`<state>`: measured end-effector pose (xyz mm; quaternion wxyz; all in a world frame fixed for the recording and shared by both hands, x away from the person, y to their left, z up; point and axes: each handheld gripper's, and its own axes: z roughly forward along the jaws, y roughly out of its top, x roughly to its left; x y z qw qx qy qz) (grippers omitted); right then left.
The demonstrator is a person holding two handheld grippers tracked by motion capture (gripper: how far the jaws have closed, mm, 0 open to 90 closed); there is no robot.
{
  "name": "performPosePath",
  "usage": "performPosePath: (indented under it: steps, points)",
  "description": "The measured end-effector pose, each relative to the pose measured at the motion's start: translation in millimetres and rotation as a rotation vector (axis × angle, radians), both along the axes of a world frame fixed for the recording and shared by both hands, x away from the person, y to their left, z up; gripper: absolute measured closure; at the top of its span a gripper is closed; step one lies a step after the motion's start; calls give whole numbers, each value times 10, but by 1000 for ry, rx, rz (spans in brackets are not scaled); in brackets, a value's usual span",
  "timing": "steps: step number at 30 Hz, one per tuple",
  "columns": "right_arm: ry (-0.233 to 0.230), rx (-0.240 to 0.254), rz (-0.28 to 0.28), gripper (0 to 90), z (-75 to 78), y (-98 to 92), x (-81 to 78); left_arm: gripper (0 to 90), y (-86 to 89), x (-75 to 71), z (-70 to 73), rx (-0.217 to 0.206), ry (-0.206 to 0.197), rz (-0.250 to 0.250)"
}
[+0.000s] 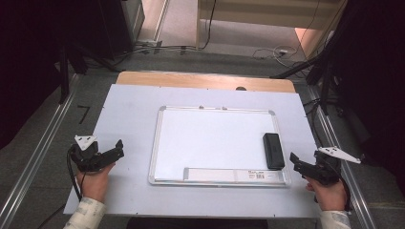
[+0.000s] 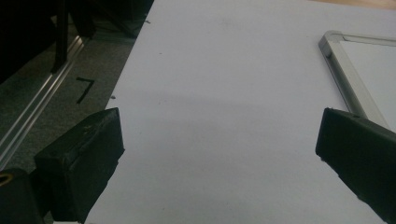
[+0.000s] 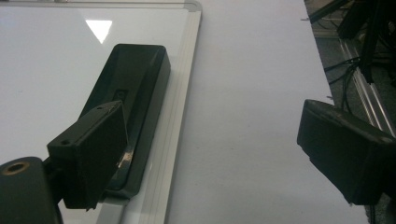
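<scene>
A white-surfaced whiteboard (image 1: 210,138) with a silver frame lies flat in the middle of the table. A black eraser (image 1: 273,150) rests on its right side, close to the frame (image 3: 133,93). My left gripper (image 1: 114,150) hovers over the pale sheet left of the board, jaws wide apart with nothing between them (image 2: 219,135); the board's corner (image 2: 331,39) lies ahead to its right. My right gripper (image 1: 296,162) sits just right of the board's lower right corner, open and empty (image 3: 212,135), with its left jaw in front of the eraser.
A pale sheet (image 1: 129,109) covers the wooden table (image 1: 191,78). A long white strip with a barcode label (image 1: 234,175) lies along the board's bottom edge. Metal rails (image 1: 43,148) and cables (image 1: 267,52) run along the floor on both sides.
</scene>
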<state>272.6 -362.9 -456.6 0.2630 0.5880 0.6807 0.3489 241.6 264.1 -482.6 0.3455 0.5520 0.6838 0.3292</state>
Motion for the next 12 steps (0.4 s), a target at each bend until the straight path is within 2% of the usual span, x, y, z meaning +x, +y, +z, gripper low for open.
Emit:
performPosePath:
  steps: [12]
  points:
    - [-1,19,-33,76,-8,-120,-10,15,-1,-3,6,0,-2,1]
